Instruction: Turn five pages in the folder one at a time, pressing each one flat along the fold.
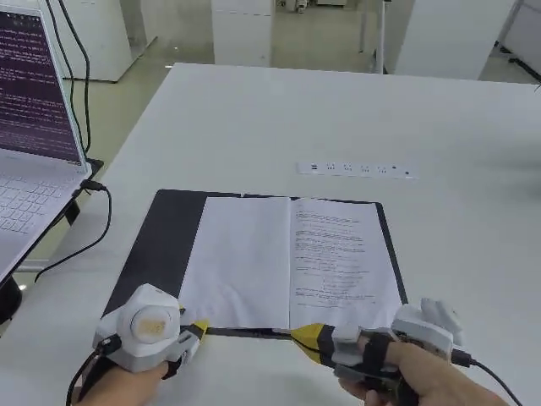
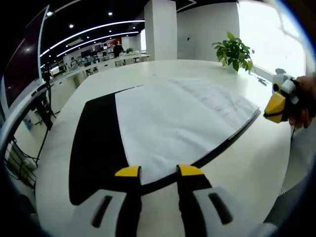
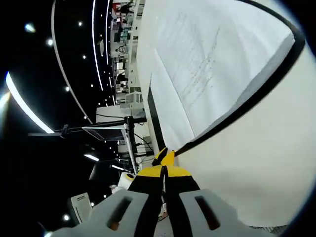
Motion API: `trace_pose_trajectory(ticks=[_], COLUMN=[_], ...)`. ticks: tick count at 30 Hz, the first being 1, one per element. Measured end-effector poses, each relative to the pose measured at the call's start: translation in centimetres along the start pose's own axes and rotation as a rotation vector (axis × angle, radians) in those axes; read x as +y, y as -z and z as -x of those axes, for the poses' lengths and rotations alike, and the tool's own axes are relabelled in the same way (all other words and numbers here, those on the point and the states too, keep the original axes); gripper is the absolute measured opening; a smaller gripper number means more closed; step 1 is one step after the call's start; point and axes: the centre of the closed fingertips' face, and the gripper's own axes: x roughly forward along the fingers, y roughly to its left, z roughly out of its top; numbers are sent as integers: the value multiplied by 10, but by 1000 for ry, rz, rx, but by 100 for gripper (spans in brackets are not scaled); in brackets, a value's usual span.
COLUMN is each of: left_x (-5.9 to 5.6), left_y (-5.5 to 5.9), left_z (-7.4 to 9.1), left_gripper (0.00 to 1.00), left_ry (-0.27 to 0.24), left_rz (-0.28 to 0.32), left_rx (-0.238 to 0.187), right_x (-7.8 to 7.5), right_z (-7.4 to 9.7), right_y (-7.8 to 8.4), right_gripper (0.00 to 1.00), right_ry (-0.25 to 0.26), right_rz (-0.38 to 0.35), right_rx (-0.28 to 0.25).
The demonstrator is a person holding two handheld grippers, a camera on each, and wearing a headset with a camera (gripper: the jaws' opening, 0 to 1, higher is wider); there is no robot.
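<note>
We cannot read the print on the folder, spread just ahead of both jaws. Left gripper jaws sit slightly apart, empty; right gripper jaws are pressed together, empty. The table stretches beyond.

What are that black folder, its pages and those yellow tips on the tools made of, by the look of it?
Folder cover: matte black, thin and flat, probably plastic or coated card. Pages: plain white paper, thin sheets, with print on the right one. Yellow fingertips: smooth, dull yellow, likely rubber or plastic; I cannot tell which.
</note>
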Motion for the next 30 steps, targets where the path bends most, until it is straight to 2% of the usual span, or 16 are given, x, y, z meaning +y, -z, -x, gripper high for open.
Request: trace_pose_trajectory(ticks=[2, 3, 5, 6, 7, 8, 10, 11, 13, 14, 18, 20, 23, 24, 26, 30], left_x=[-3, -7, -11, -15, -21, -23, -29, -31, -32, -31, -29, -29, -29, -30, -32, -34], left_y=[-3, -10, -19, -27, -38, -43, -52, -58, -66, -70, -74, -75, -75, -75, -73, -64], left_z=[7, 12, 21, 26, 34, 40, 55, 64, 78, 83, 101, 107, 113, 114, 117, 119], left_gripper=[27, 27, 30, 31, 34, 37, 42, 44, 49, 51, 60, 64, 69, 71, 76, 84], left_ry=[8, 20, 36, 52, 72, 79, 98, 102, 99, 95, 83, 75, 68, 66, 63, 48], left_rz=[4, 21, 33, 61, 92, 104, 121, 129, 171, 188, 201, 195, 188, 190, 190, 185], left_rx=[-4, -33, -55, -82, -120, -136, -150, -172, -191, -212, -233, -236, -244, -241, -240, -206], right_x=[12, 21, 36, 45, 56, 61, 66, 65, 66, 66, 58, 49, 43, 35, 30, 18], right_z=[12, 20, 32, 38, 50, 57, 77, 88, 104, 111, 137, 145, 150, 153, 156, 159], right_y=[-8, -11, -15, -21, -30, -34, -44, -46, -48, -51, -56, -57, -55, -56, -56, -54], right_gripper=[0, 0, 1, 3, 7, 12, 20, 23, 29, 32, 46, 51, 56, 59, 66, 78], right_ry=[-3, -8, -22, -30, -43, -46, -22, 20, 77, 98, 209, 263, 283, 317, 338, 369], right_rz=[70, 128, 182, 227, 295, 306, 393, 446, 577, 612, 786, 838, 871, 896, 941, 949], right_rx=[-43, -73, -115, -165, -242, -280, -356, -382, -406, -425, -460, -447, -441, -433, -426, -393])
